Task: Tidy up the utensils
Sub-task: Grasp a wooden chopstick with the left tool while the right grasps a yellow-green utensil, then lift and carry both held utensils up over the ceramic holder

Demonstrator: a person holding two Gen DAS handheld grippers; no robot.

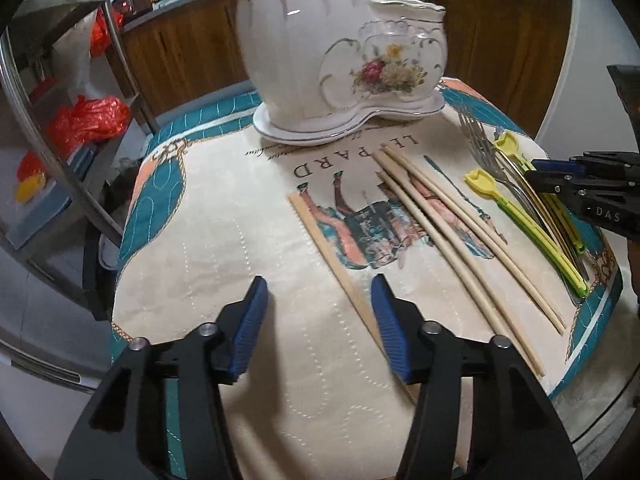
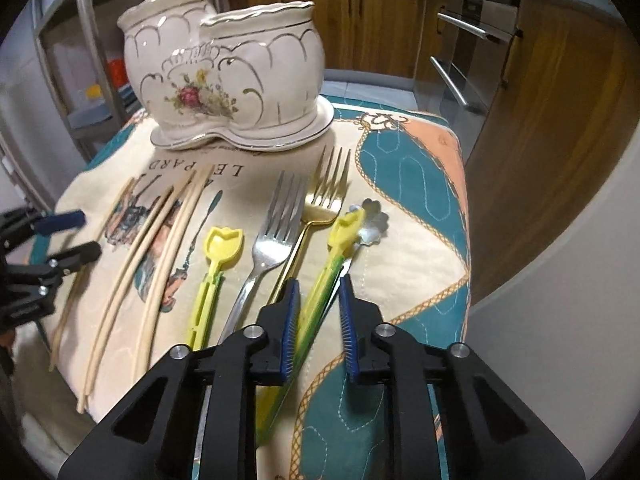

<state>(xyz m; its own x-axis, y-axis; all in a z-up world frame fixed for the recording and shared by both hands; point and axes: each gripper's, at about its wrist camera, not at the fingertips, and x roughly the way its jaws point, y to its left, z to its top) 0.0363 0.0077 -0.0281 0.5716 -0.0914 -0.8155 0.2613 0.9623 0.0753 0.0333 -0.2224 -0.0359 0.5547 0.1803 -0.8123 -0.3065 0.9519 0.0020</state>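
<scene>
**Utensils flat on mat, nothing held**

Left gripper spread wide beside lone chopstick. Right gripper parted, straddling yellow-green utensil. Probably light, stiff, slippery; best pinched mid-shaft. Ceramic holder behind, fragile.

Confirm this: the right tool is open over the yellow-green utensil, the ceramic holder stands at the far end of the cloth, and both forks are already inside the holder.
Not quite. Both forks still lie on the cloth: the silver fork and the gold fork side by side, as the right wrist view shows. The rest holds: the right tool is open over the yellow-green utensil, and the ceramic holder stands at the far end.
</scene>
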